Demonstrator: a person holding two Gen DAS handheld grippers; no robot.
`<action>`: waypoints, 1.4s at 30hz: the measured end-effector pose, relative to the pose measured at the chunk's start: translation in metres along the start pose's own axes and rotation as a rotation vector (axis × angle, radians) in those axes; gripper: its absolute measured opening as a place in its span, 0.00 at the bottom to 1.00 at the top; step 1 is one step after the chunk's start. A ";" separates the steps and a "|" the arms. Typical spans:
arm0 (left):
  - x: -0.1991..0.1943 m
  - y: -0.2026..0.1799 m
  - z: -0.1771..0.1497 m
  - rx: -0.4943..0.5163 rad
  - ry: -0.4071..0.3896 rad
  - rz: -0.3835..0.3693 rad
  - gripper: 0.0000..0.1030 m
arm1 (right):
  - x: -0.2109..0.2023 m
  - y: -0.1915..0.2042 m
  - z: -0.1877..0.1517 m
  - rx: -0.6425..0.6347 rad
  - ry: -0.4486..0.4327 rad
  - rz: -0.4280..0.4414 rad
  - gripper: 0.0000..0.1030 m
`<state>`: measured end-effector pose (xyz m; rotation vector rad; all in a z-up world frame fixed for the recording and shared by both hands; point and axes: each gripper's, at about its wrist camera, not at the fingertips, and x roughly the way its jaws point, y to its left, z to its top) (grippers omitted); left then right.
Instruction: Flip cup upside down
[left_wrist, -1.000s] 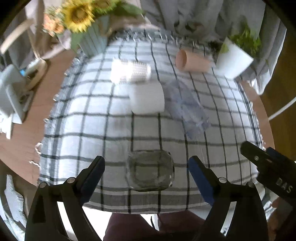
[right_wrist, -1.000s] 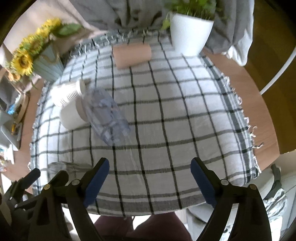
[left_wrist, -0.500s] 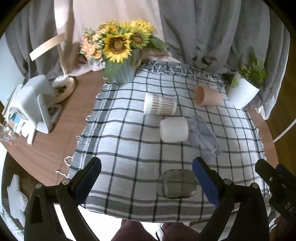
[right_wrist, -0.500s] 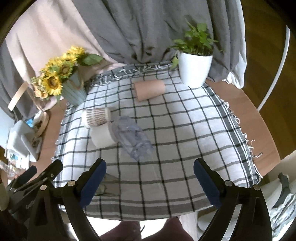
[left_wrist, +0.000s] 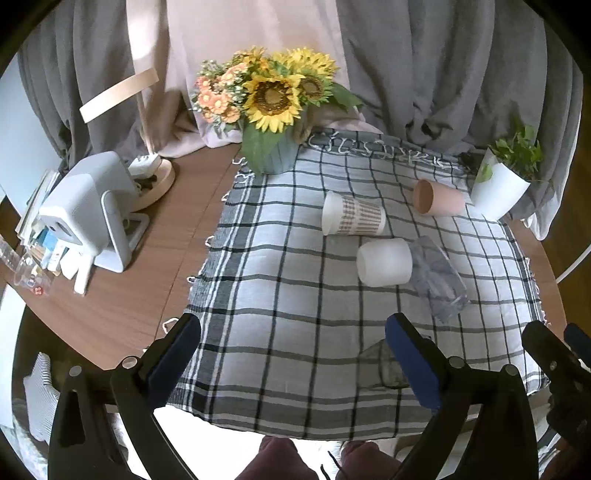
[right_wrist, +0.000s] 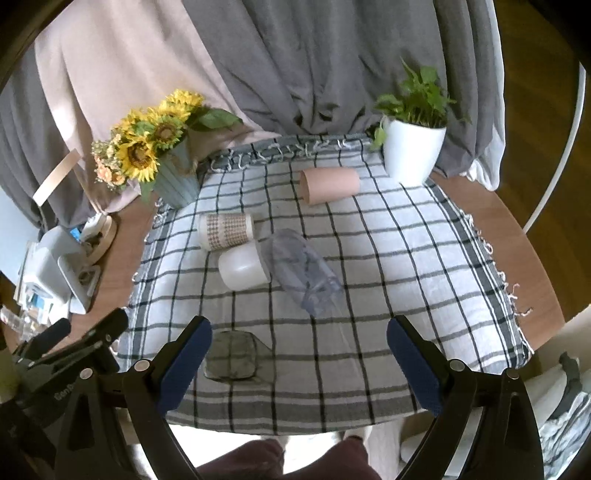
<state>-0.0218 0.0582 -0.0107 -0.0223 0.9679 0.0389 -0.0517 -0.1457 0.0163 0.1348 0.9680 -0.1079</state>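
Both grippers are hanging above the near edge of the checked cloth (right_wrist: 388, 258), each with its jaws spread wide and nothing between them. The left gripper (left_wrist: 291, 347) is sitting over the cloth's near left part; the right gripper (right_wrist: 299, 347) is hovering over the near middle. A small glass cup (right_wrist: 231, 356) is standing on the cloth near its front edge, just beside the right gripper's left finger. Further back, four cups are lying on their sides: a patterned paper cup (right_wrist: 226, 231), a white cup (right_wrist: 243, 267) touching a clear plastic cup (right_wrist: 303, 275), and a pink cup (right_wrist: 328, 185) near the white plant pot (right_wrist: 412, 153). Sunflowers (left_wrist: 273, 96) are standing at the cloth's far left corner.
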 end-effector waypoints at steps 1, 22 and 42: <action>-0.001 0.002 0.001 -0.003 -0.003 0.000 0.99 | -0.002 0.003 0.000 -0.005 -0.005 -0.002 0.97; -0.007 0.013 0.004 0.005 -0.033 0.008 1.00 | -0.004 0.024 0.001 -0.028 -0.032 0.000 0.98; -0.006 0.014 0.004 -0.006 -0.025 0.019 1.00 | 0.000 0.027 0.003 -0.043 -0.013 0.013 0.98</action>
